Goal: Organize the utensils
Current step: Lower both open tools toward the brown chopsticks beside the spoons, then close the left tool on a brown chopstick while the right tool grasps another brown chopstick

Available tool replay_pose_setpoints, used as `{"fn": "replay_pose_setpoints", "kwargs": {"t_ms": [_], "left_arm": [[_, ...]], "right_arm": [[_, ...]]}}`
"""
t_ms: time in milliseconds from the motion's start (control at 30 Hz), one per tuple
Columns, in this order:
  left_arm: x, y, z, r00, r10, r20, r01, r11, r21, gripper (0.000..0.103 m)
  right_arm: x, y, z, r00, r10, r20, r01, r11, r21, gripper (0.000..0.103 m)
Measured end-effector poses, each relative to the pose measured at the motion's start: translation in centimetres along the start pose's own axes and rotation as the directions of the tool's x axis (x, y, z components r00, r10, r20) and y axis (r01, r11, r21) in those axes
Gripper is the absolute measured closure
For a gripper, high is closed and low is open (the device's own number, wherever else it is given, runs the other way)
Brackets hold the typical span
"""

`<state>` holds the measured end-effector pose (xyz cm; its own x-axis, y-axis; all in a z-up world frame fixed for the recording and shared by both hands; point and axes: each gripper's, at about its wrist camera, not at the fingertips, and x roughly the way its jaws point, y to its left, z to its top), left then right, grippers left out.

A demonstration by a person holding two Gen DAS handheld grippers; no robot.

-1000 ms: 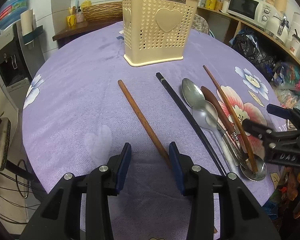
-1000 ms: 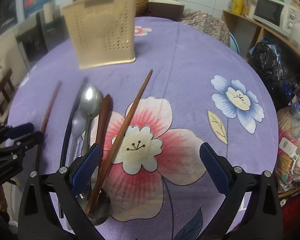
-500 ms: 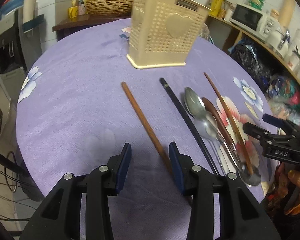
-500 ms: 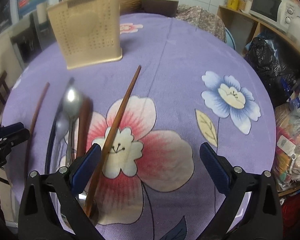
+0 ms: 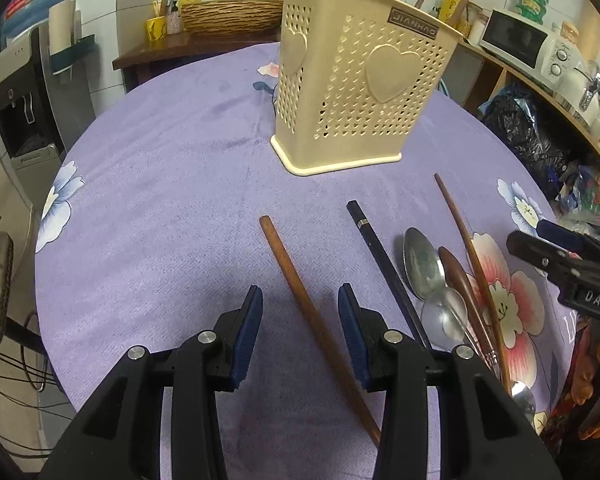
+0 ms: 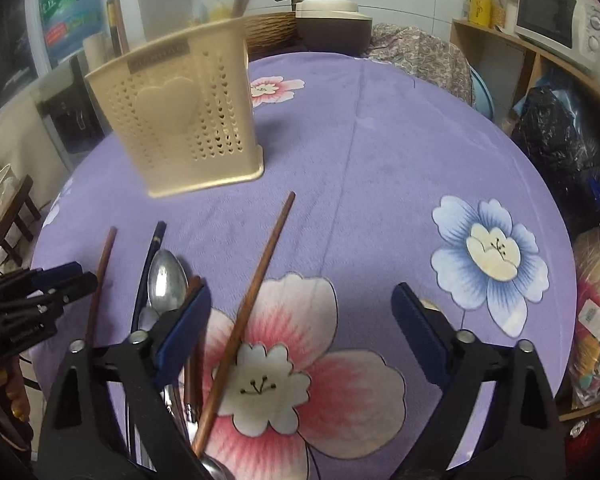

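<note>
Left claw [image 5: 300, 318] tilted over chopstick [image 5: 300, 300]

Perforated plastic holder [image 5: 360, 92]; glossy metal spoon [image 5: 422, 264]; matt wooden chopstick [image 5: 308, 312].

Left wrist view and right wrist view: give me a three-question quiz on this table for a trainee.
1. True or false: the cream perforated plastic utensil holder lies tipped on its side.
2. Which loose utensil lies between the fingers of the left claw?
A. the brown wooden chopstick
B. the black chopstick
C. the large metal spoon
3. Fill in: the long thin wooden stick between the fingers of the right claw lies across a pink ____ printed on the purple tablecloth.

Key: 1 false, it stands upright; 2 A; 3 flower.
</note>
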<state>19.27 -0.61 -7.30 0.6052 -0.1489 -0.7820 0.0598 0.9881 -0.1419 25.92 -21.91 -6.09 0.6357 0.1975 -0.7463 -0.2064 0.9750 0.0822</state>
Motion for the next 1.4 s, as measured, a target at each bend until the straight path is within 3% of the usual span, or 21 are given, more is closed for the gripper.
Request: {"fn": "replay_pose_setpoints", "kwargs": {"t_ms": [100, 167, 400, 567, 1167, 1400], "left_arm": [[0.0, 0.3, -0.2, 1.000, -0.003, 0.002, 0.003, 1.000, -0.019, 0.064], [0.1, 0.5, -0.4, 1.000, -0.002, -0.003, 0.002, 1.000, -0.031, 0.067], [0.8, 0.6, 0.3, 1.000, 0.000, -0.006, -0.001, 0.999, -0.043, 0.074], [1.7, 0.2, 1.5, 1.000, 0.015, -0.015, -0.016, 1.000, -0.023, 0.081], [3.2, -1.2, 3.3, 0.998, 0.040, -0.040, -0.038, 0.999, 0.038, 0.092], [3.5, -1.8, 3.5, 0.999, 0.039, -0.036, -0.037, 0.998, 0.054, 0.094]], "right_arm": [[1.3, 0.5, 1.1, 1.000, 0.012, -0.018, -0.012, 1.000, 0.014, 0.024], [2.5, 0.8, 1.7, 0.999, 0.017, -0.037, -0.016, 0.999, 0.028, 0.038], [5.5, 1.6, 2.7, 0.995, -0.009, -0.095, 0.014, 0.999, 0.045, 0.052], [7.0, 2.0, 3.3, 0.992, -0.015, -0.126, 0.019, 0.999, 0.032, 0.072], [8.4, 2.0, 5.1, 0.991, -0.031, -0.134, 0.033, 0.999, 0.018, 0.089], [8.5, 0.7, 5.7, 0.991, 0.055, -0.122, -0.049, 0.997, 0.056, 0.095]]}}
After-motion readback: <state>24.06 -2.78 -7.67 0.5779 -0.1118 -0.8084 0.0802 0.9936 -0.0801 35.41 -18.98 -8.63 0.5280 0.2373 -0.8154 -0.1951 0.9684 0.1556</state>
